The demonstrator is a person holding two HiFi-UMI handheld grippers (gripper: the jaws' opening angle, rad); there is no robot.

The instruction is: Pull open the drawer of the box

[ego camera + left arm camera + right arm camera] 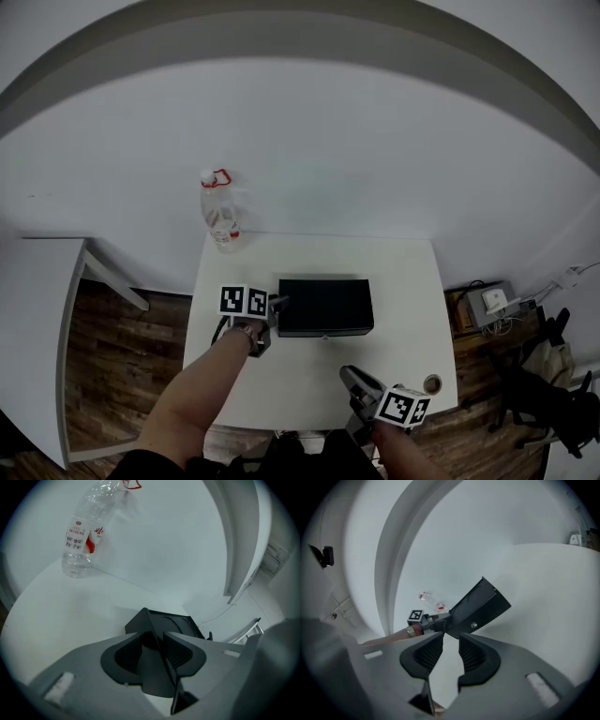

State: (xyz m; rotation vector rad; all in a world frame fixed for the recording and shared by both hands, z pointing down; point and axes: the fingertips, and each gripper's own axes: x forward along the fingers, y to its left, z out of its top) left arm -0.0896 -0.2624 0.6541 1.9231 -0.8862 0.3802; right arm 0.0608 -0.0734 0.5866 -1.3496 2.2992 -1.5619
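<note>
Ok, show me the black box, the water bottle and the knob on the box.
black box (325, 305): head view, its top.
water bottle (78, 537): left gripper view, its label.
knob (474, 625): right gripper view, its round head.

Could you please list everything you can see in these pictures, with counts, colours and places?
box: one, black, middle of the table.
bottle: one, clear with red label, table's far left corner.
small round thing: one, brown, table's near right corner.
table: one, white, centre.
side table: one, white, left.
floor: dark wood.
left gripper: one, grey, at the box's left end, box corner between its jaws.
right gripper: one, grey, table's near edge, jaws apart, empty.
</note>
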